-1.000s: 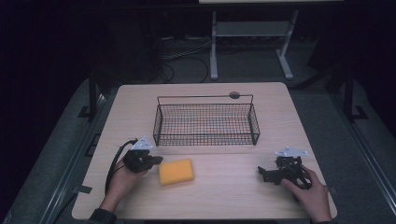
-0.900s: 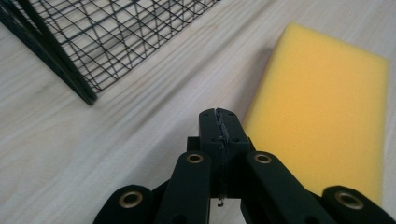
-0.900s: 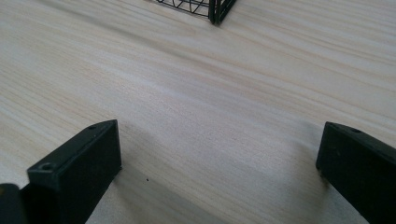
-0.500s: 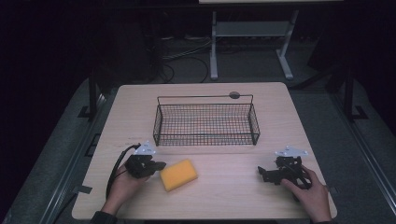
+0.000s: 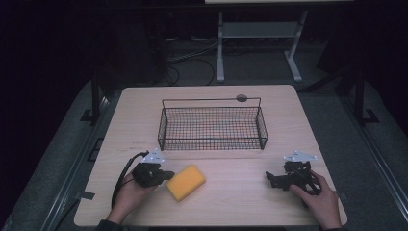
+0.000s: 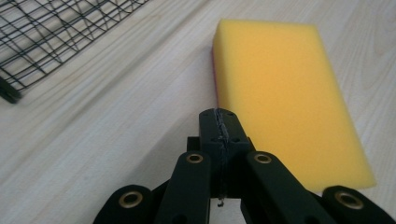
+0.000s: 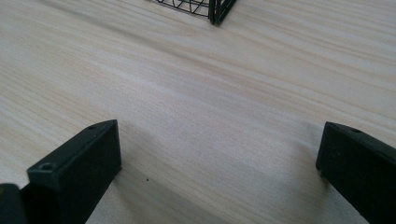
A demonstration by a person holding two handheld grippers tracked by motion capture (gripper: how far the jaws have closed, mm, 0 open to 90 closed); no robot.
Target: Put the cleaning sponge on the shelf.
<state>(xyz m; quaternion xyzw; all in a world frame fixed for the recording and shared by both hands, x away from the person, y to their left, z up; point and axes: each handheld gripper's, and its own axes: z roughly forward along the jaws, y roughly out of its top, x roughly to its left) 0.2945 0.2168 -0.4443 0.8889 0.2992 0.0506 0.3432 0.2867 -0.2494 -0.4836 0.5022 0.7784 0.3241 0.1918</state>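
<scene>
Left gripper (image 5: 166, 174) low on the table (image 5: 144, 115), jaws fully closed on each other, nothing between them; tips right against the near corner of the yellow sponge (image 5: 186, 182), which lies flat just ahead and to the right of the closed jaws in the left gripper view (image 6: 280, 93); wire basket (image 5: 212, 124) further off beyond it, ahead-left of the tool. Right gripper (image 5: 272, 179) well apart on the far side, jaws spread wide over bare wood, holding nothing; basket corner (image 7: 215, 9) well ahead of it.
</scene>
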